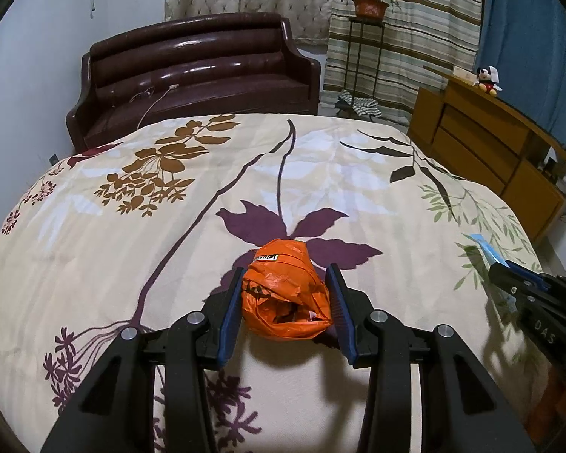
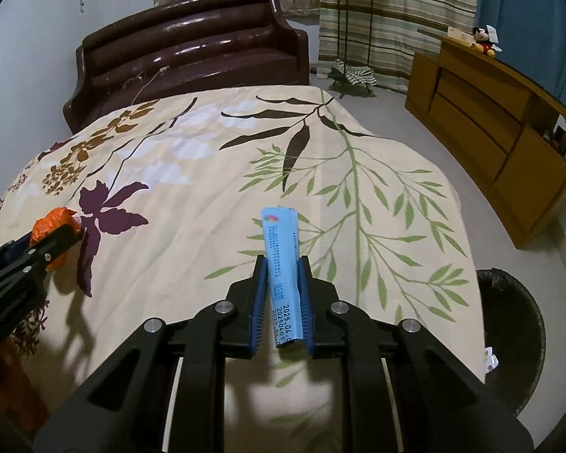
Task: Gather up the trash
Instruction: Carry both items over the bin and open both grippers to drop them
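A crumpled orange plastic bag sits between the fingers of my left gripper, which is shut on it above the floral bedspread. The bag also shows at the left of the right wrist view. My right gripper is shut on a blue sachet wrapper that stands upright between its pads. The sachet's tip and the right gripper show at the right edge of the left wrist view. A black-lined trash bin stands on the floor to the right of the bed.
A dark brown leather sofa stands beyond the bed. A wooden dresser with a Mickey plush runs along the right wall. A plant stand with a potted plant stands before striped curtains. Grey floor lies between bed and dresser.
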Demonstrator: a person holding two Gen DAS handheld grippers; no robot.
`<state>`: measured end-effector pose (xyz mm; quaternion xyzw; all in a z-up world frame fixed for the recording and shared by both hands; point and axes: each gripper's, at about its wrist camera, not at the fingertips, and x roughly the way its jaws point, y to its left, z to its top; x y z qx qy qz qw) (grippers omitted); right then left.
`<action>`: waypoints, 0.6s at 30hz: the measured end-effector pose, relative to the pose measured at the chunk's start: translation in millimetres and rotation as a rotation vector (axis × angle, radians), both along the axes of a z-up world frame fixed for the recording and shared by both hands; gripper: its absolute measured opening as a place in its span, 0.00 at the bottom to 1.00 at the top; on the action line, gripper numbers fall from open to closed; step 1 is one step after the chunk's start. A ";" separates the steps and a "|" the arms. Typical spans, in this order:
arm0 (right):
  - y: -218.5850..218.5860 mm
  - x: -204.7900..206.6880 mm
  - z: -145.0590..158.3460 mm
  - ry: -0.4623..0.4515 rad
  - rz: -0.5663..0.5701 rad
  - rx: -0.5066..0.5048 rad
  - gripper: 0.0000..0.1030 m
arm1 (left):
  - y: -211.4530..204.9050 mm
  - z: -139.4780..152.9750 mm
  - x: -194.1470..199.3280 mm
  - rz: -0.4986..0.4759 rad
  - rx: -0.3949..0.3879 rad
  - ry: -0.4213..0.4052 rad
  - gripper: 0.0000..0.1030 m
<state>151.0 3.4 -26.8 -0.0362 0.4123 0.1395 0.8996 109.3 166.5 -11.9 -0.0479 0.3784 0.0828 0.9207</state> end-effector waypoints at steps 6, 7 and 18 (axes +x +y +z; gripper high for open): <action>-13.2 -11.8 6.4 -0.017 -0.019 0.011 0.16 | -10.9 3.5 -7.5 -0.016 -0.002 -0.012 0.42; -15.7 -14.4 7.3 -0.020 -0.022 0.013 0.16 | -13.2 4.2 -8.9 -0.020 -0.003 -0.013 0.42; -45.2 -42.6 13.5 -0.042 -0.065 0.034 0.16 | -38.2 9.7 -25.2 -0.060 -0.004 -0.031 0.42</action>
